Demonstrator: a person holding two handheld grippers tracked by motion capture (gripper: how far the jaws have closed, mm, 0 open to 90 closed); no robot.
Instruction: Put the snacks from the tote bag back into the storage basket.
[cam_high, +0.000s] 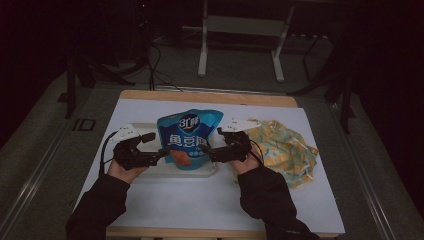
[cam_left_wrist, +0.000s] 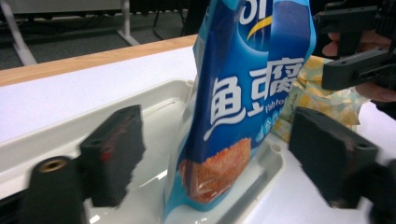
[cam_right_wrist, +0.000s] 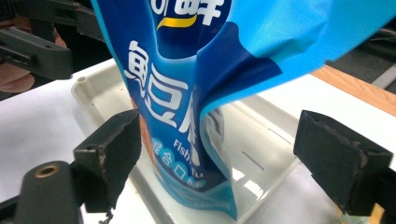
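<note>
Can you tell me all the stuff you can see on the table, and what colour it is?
snack bag: one, blue with white writing, standing upright in the tray
tray: one, white, middle of the table
patterned bag: one, yellow and pale blue, crumpled, lying right of the tray
table: one, white top with a wooden edge
metal frame: one, pale grey, on the floor behind the table
left gripper: one, black, open, fingers either side of the snack bag's left edge
right gripper: one, black, open, at the snack bag's right edge
sleeves: two, dark
</note>
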